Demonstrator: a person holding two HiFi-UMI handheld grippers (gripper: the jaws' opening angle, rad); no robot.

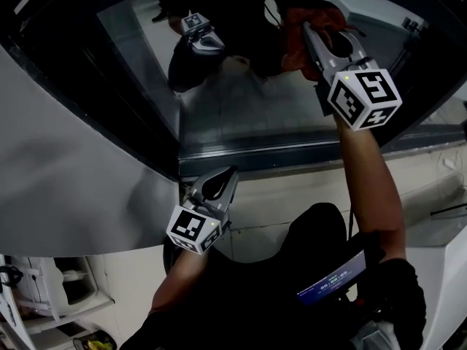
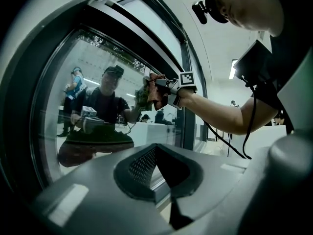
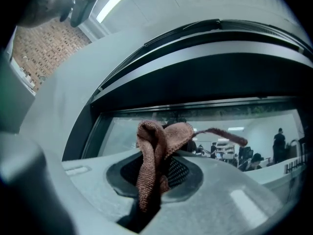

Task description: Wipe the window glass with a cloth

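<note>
Right tongs clenched on brown cloth: bunched fold pinched between jaws, loose tail sticking out. Cloth high on window glass, appears to meet own reflection there, so likely pressed on pane. Left tongs clenched, nothing between jaws, low near bottom window frame, well apart from cloth. Step in hand, as judged: wiping stroke, upper pane. Next move calls for firm pinch, cloth flat against glass, sweep across and down toward lower pane.
</note>
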